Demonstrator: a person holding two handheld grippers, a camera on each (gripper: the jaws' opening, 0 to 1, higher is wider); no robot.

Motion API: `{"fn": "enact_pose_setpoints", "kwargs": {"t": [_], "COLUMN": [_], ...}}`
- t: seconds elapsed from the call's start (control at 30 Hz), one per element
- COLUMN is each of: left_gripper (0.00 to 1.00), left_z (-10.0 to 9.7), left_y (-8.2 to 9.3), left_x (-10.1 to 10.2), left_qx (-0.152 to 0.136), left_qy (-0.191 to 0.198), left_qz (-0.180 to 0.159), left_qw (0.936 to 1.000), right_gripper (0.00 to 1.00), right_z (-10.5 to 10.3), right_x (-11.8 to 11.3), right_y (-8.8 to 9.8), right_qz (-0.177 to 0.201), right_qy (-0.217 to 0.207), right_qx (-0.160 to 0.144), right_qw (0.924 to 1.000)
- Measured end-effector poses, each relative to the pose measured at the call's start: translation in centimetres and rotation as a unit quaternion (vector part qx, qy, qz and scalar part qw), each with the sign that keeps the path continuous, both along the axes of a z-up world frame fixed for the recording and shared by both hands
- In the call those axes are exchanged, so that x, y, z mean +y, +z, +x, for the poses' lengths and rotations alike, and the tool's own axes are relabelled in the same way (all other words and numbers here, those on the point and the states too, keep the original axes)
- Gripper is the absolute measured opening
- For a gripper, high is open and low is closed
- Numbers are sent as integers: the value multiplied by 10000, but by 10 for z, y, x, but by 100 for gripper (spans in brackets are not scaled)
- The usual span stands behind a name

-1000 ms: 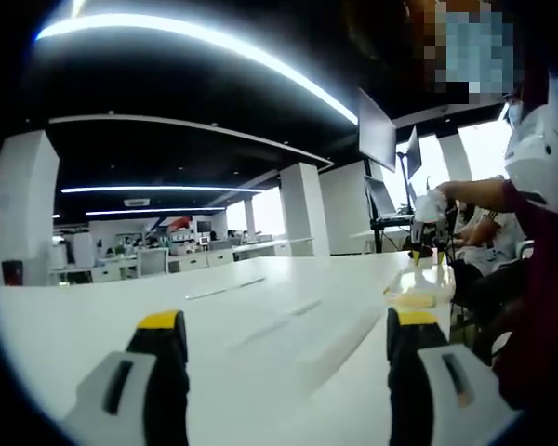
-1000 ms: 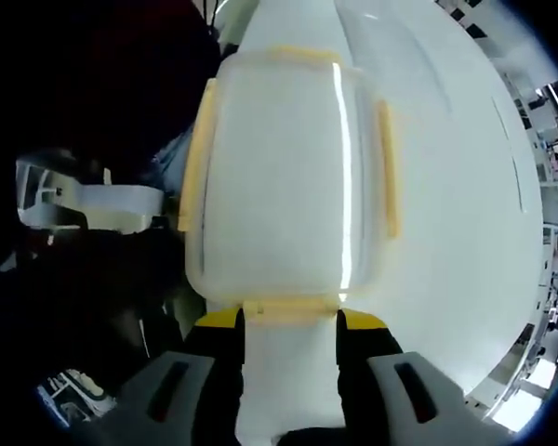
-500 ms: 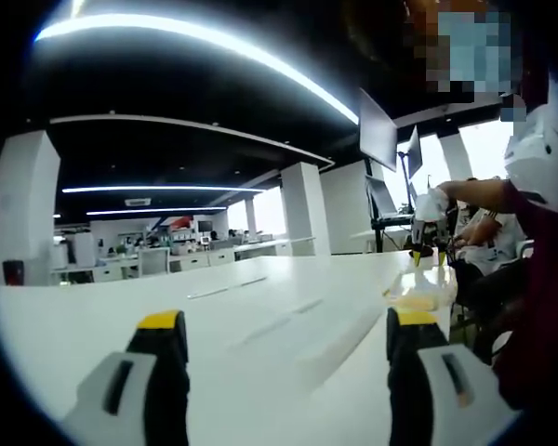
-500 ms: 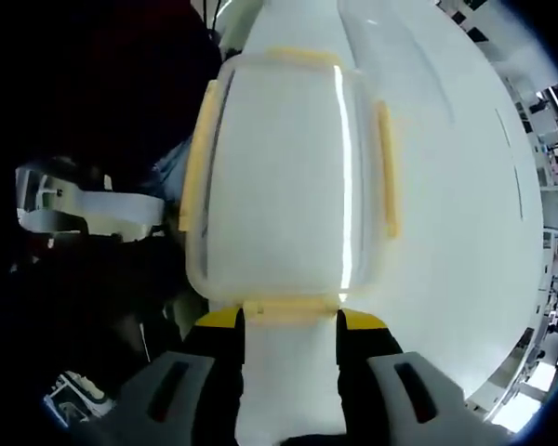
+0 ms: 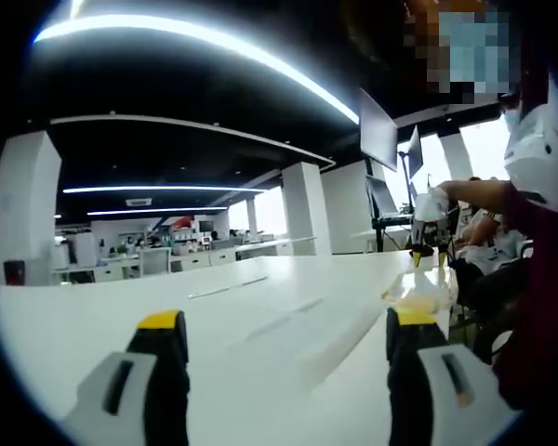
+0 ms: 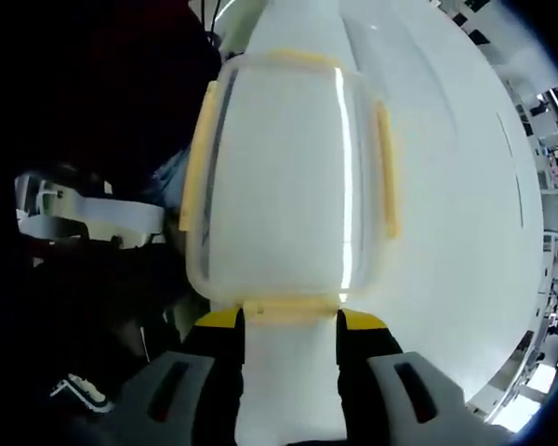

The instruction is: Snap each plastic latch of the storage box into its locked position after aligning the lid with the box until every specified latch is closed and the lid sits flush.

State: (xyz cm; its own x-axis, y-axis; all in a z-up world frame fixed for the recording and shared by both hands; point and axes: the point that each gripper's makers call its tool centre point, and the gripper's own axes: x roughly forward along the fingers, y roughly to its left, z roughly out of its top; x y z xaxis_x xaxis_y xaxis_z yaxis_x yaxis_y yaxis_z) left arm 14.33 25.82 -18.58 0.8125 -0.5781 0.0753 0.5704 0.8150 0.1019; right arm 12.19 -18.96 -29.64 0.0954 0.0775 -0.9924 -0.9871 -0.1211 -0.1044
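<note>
Directly ahead of the open, empty right gripper (image 6: pixel 290 321) lies the storage box (image 6: pixel 284 177), long axis running away, near-end latch (image 6: pixel 291 308) between its tips; left gripper (image 5: pixel 284 325), open too, points elsewhere.

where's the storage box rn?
In the right gripper view, the translucent plastic storage box with yellow latches lies on the white table, centre frame, its near latch just beyond the right tongs.

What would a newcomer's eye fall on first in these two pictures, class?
In the right gripper view, the translucent storage box with yellow latches lies on the white table, and the right gripper has its open jaws at the near latch. In the left gripper view, the left gripper is open over bare table, under a bright ceiling light strip.
</note>
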Motion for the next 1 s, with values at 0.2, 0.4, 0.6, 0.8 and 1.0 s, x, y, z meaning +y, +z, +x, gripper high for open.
{"fn": "enact_pose_setpoints", "kwargs": {"t": [0.2,0.4,0.6,0.8,1.0], "left_gripper": [88,88,87,87,88], "left_z": [-1,-2,-4,-5,-6], "left_y": [-1,-4,-5,-7,-7], "left_x": [-1,-3,-1,3,5], "left_qx": [17,74,74,108,109], "left_qy": [-25,-83,-74,-66,-49], "left_qz": [3,23,12,-7,-45], "left_qw": [10000,9999,9999,9999,9999], "right_gripper": [37,37,37,37,37], "right_z": [-2,-1,-1,0,-2], "right_x": [7,12,17,25,35], "right_y": [0,0,0,0,1], "right_qz": [26,8,33,61,86], "right_qy": [57,94,116,122,160], "right_qx": [4,11,14,35,60], "right_qw": [10000,10000,9999,9999,9998]}}
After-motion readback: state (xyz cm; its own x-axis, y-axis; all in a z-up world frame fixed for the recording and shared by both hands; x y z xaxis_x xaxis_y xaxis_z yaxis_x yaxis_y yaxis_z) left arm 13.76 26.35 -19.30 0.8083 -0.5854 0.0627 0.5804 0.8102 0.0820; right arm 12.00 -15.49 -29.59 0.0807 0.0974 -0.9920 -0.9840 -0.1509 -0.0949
